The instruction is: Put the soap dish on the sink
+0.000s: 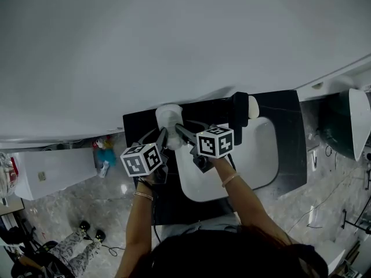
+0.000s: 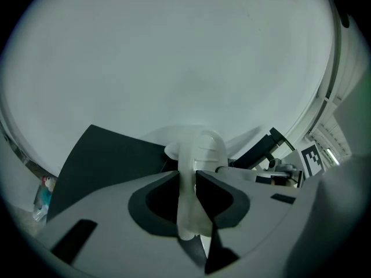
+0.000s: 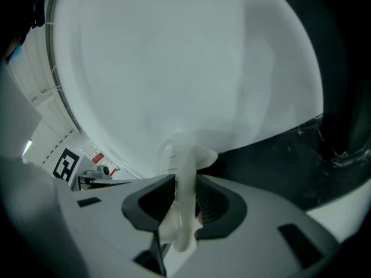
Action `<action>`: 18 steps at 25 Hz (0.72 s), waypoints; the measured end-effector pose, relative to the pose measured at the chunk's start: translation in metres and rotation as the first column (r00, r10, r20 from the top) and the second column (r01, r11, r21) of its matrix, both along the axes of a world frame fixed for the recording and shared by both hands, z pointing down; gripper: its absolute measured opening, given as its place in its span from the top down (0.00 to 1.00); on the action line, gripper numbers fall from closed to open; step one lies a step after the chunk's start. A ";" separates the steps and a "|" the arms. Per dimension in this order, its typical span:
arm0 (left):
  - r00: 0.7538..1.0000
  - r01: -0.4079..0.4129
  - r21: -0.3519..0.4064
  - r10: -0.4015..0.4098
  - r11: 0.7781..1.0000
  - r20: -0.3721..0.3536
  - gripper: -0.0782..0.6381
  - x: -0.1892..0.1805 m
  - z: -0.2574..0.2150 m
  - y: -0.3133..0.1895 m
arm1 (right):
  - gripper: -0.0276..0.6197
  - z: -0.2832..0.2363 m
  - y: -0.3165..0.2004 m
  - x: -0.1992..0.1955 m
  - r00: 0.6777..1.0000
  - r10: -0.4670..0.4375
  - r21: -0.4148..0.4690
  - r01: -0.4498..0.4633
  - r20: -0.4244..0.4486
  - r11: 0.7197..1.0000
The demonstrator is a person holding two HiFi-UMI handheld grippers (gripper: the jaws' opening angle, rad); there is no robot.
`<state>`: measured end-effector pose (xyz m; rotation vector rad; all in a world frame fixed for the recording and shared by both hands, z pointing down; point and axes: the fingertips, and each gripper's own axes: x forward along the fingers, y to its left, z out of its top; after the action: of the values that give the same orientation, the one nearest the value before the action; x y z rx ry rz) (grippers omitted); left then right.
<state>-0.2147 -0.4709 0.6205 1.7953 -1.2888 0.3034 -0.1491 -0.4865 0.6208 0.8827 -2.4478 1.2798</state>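
Observation:
Both grippers hold one white soap dish [image 1: 168, 119] over the back left of the black counter [image 1: 139, 126], close to the wall and left of the white sink basin [image 1: 255, 155]. My left gripper [image 1: 163, 139] is shut on the dish's near rim from the left, and my right gripper [image 1: 181, 133] is shut on it from the right. In the left gripper view the dish [image 2: 200, 149] stands on edge between the pads of the left gripper [image 2: 186, 184]. In the right gripper view its rim [image 3: 184, 155] is likewise pinched by the right gripper [image 3: 185, 197].
A black faucet [image 1: 239, 110] stands behind the basin, just right of the grippers. The white wall [image 1: 174, 39] rises directly behind the counter. A white cabinet [image 1: 46, 175] and bottles [image 1: 104, 154] sit lower down at the left.

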 end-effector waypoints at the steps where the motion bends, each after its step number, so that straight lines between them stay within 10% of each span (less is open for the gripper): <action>1: 1.000 0.000 -0.003 0.000 1.000 0.001 0.76 0.000 0.002 -0.002 | 0.78 0.002 -0.002 0.000 1.000 0.003 -0.003 -0.003 0.000 1.000; 18: 0.999 -0.032 0.051 0.033 0.998 -0.021 0.76 -0.002 0.006 -0.006 | 0.77 0.007 -0.005 -0.001 0.999 0.013 -0.022 -0.012 0.041 1.000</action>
<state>-0.2163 -0.4774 0.6265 1.8591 -1.2628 0.2707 -0.1497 -0.4911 0.6278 0.8756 -2.4579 1.3392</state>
